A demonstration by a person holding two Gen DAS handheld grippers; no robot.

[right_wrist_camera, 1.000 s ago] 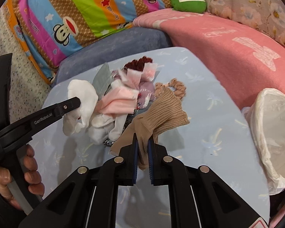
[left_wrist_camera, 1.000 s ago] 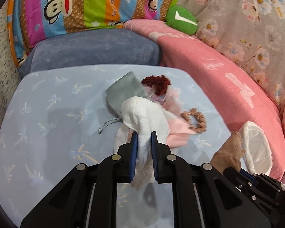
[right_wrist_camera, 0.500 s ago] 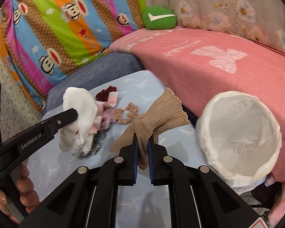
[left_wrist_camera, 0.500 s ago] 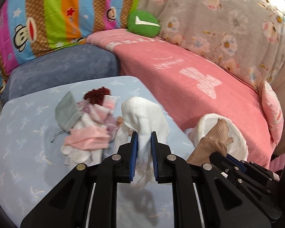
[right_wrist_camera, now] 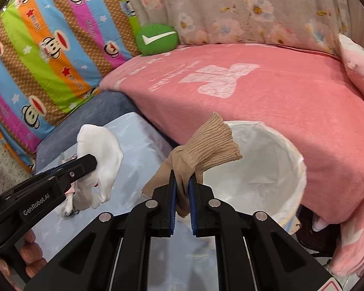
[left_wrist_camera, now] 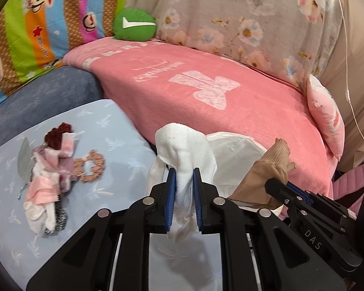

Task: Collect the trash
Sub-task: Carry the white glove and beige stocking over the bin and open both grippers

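My left gripper [left_wrist_camera: 184,177] is shut on a white sock [left_wrist_camera: 182,145], held above the right edge of the pale blue table [left_wrist_camera: 123,145]. The sock also shows in the right wrist view [right_wrist_camera: 102,155]. My right gripper [right_wrist_camera: 182,181] is shut on a tan sock [right_wrist_camera: 206,143], held at the near rim of the white bag-lined trash bin [right_wrist_camera: 274,160]. The tan sock [left_wrist_camera: 269,167] and the bin [left_wrist_camera: 233,155] show in the left wrist view too. A pile of small cloth scraps [left_wrist_camera: 51,165] and a brown scrunchie [left_wrist_camera: 92,165] lie on the table.
A pink blanket [right_wrist_camera: 267,92] covers the sofa behind the bin. A green round cushion [right_wrist_camera: 156,39], a striped monkey-print pillow [right_wrist_camera: 48,43] and a blue-grey cushion [left_wrist_camera: 41,97] lie behind the table. A pink pillow [left_wrist_camera: 327,118] is at the right.
Both grippers have swung right from the pile on the table toward the trash bin, carrying the white and tan socks. The bin now fills the right wrist view.
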